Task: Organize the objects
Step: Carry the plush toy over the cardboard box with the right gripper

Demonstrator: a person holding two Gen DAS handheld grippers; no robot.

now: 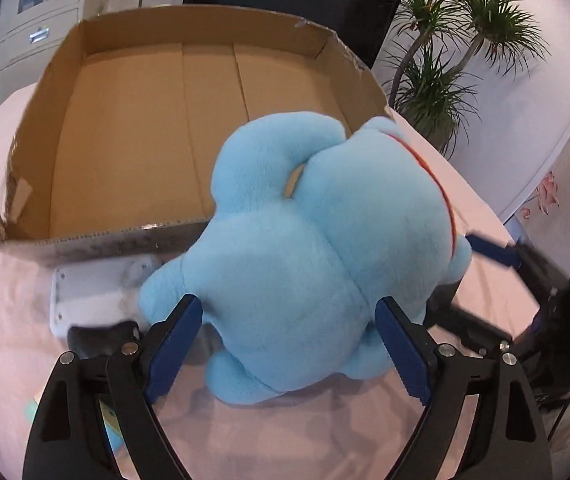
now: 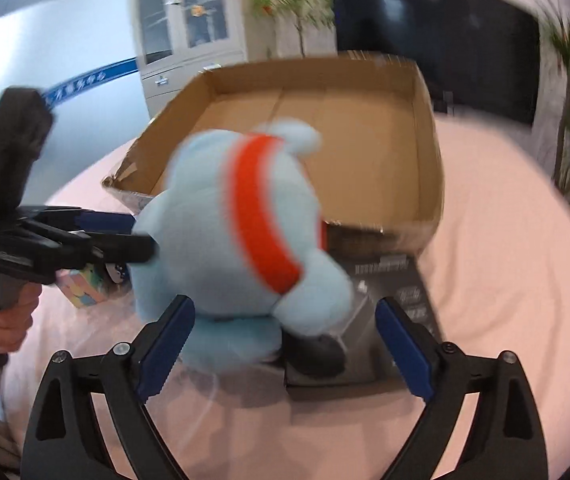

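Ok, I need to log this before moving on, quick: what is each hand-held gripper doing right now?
Left hand-held gripper: open, jaws either side of the blue plush toy, not gripping it.
Right hand-held gripper: open, holding nothing.

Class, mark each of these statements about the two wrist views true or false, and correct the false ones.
1. The cardboard box has nothing inside it. True.
2. The blue plush toy wears a green band. False: its band is red-orange.
3. The plush toy lies inside the box. False: it sits on the pink cloth in front of the box.
4. Both the left tool and the right tool have their jaws open. True.
5. A black printed box lies beside the plush toy, in front of the cardboard box. True.
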